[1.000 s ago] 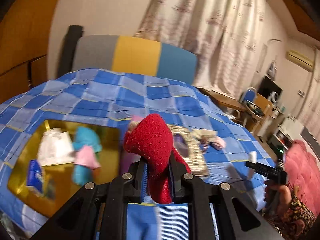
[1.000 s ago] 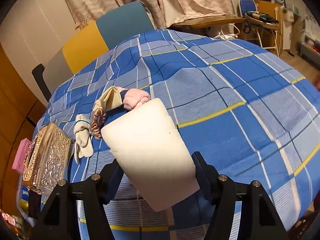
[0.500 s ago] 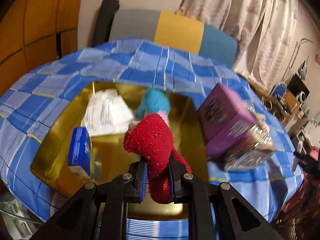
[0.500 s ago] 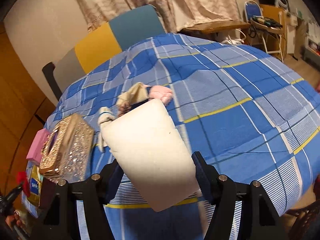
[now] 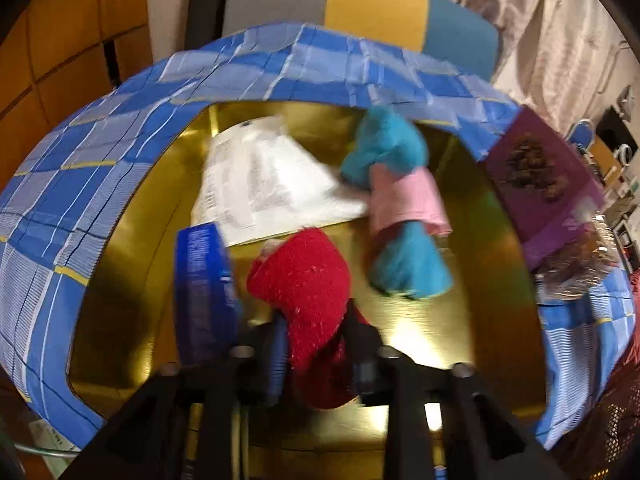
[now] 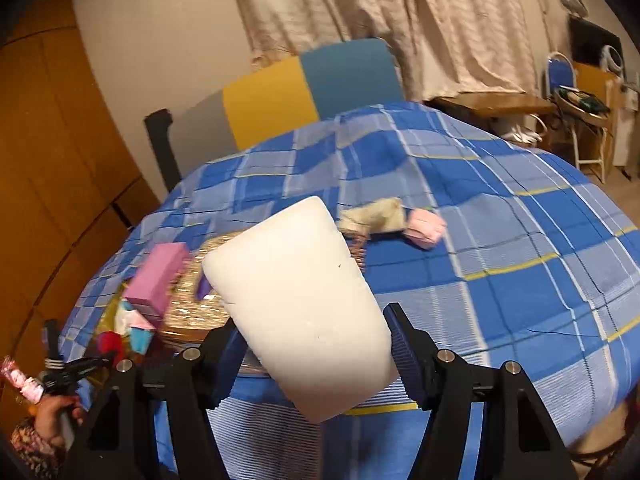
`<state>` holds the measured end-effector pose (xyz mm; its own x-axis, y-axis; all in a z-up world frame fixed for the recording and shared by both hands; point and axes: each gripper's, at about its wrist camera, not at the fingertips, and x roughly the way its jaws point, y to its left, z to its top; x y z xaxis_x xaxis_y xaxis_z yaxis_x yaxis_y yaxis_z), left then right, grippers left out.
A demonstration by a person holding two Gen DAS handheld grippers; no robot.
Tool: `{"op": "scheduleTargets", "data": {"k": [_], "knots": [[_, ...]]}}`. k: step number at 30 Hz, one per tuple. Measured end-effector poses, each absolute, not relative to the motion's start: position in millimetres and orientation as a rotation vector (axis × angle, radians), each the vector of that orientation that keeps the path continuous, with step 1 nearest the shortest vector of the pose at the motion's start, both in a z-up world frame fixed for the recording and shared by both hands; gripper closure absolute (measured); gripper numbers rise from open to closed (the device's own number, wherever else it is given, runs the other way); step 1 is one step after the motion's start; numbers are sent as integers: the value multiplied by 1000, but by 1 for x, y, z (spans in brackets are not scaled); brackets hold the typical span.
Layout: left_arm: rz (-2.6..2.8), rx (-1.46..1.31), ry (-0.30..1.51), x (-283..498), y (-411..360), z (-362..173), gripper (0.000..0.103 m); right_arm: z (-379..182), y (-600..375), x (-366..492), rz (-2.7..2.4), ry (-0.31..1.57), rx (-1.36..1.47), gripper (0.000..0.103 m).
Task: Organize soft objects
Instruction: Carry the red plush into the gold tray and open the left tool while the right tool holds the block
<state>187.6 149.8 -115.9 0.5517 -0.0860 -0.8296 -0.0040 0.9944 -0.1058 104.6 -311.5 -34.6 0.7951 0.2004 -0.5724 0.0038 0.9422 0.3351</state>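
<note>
- Nearest, the left gripper [image 5: 314, 344] tips down over the gold box [image 5: 120, 280]; its jaws have just been opening, and the red plush [image 5: 304, 280] sits between them, no longer tightly pinched.
- Left of those jaws a blue carton [image 5: 202, 292] stands close; ahead lie a white packet [image 5: 264, 184] and a blue-and-pink plush [image 5: 400, 208], with bare gold floor to the right.
- The right gripper [image 6: 314, 344] pinches a white foam block [image 6: 296, 304] in wide jaws, above the worktop [image 6: 520, 280].
- Beyond, small soft items [image 6: 400, 220] lie on the blue checked cloth; far right is bare.
- Farther off stand a chair [image 6: 312, 92] and curtains [image 6: 400, 20].
</note>
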Motion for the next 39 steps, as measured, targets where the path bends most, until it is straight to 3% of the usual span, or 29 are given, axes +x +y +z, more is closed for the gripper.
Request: {"op": "scheduleTargets", "data": {"k": [2,4,16,39], "knots": [[-9,-101,979,189,159,-115,53,-28,-299,103,130,636,321,36],[27,-114,953,185,169,-110,48,-22,-286,102,153,625,308,36],[74,-348,680,108,186,-80,47,-8,-188,108,343,622,191,36],[171,-434,686,67,198,-82,48,-68,41,187,608,876,61,36]]}}
